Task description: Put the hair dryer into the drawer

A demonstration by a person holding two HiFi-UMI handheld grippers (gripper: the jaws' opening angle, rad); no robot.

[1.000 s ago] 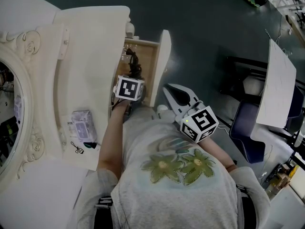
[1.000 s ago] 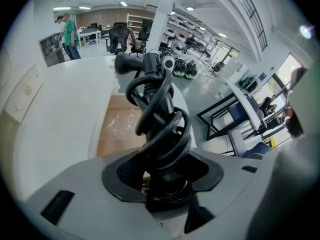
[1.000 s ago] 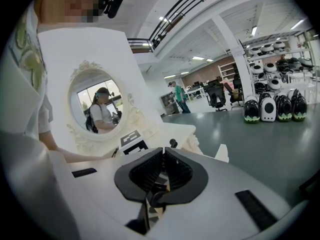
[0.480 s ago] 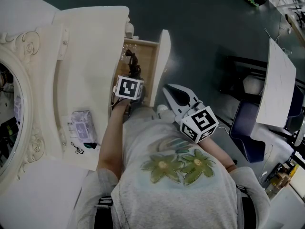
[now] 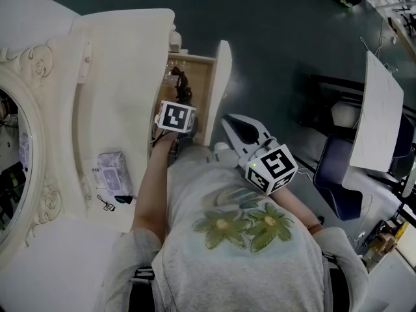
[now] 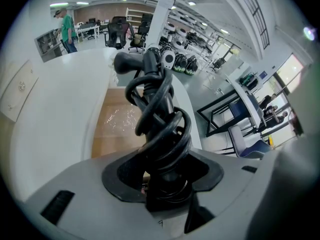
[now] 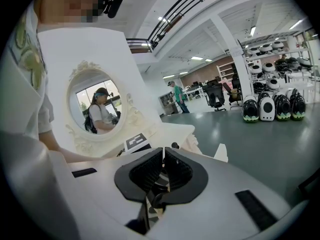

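The black hair dryer [image 6: 152,109] has its black cord wound round it. The left hand-held gripper [image 6: 165,184] grips it tight by the thick bottom end. The hair dryer hangs right over the open white drawer with a brown wooden floor [image 5: 223,77], nose pointing down into it. I cannot tell if it touches the wood yet, so I think the job is nearly done but not finished.

To do this step well, go down slowly and straight. Aim for the middle of the drawer, away from its walls. The cord loops stick out, so they could catch on the drawer's edge or on the white tabletop [image 5: 123,64] just above the drawer. Keep them inside the walls. Lay the hair dryer on its side so nothing pokes up over the top of the drawer. Let go only when it rests on the wooden floor, or it may drop and bang.

The right hand-held gripper [image 5: 231,122] is empty, with its jaws pressed together. It waits just outside the drawer's front. It should keep out of the way for now.
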